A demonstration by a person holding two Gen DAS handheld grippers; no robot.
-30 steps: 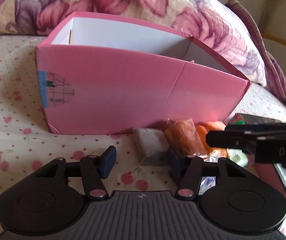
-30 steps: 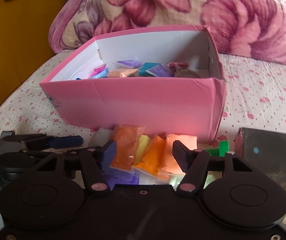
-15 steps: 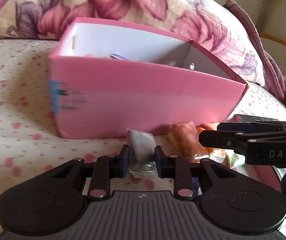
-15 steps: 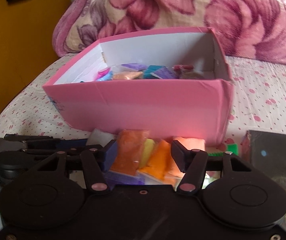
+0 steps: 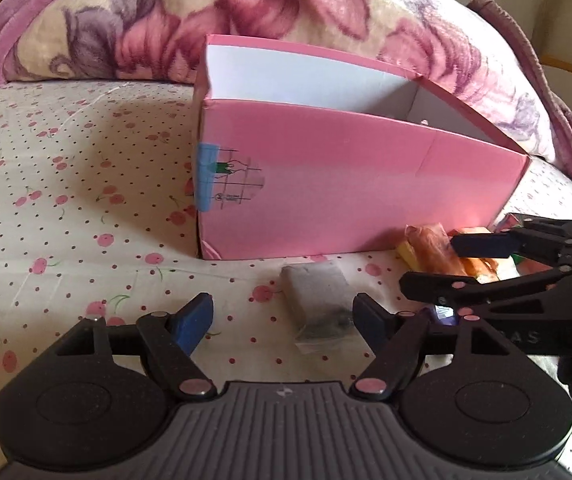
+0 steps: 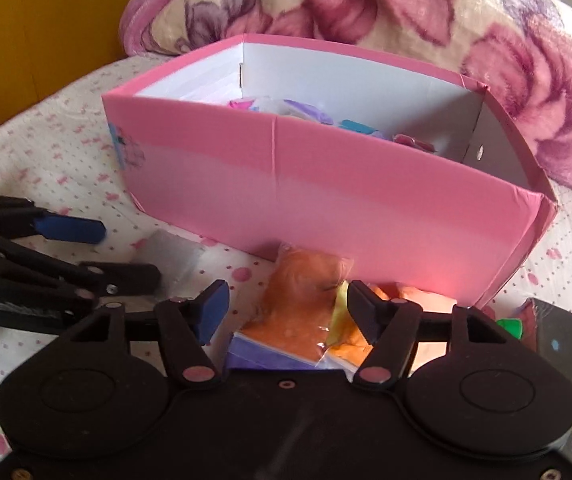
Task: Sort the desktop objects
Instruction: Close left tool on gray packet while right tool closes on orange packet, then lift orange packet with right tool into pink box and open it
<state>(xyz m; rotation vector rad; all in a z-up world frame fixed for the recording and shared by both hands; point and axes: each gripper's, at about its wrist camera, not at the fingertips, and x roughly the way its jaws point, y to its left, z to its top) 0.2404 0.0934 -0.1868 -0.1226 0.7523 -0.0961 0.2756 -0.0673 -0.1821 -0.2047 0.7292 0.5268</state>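
Partly hidden behind the right tongs point(image 6: 287, 312), orange packets point(image 6: 305, 300) overlap.

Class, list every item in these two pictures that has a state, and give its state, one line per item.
left gripper: open, holding nothing
right gripper: open, holding nothing
pink box: upright, lidless, packets inside
grey packet: lying on the bedsheet, between the left fingers, not gripped
orange packet: lying against the box, between the right fingers, not gripped
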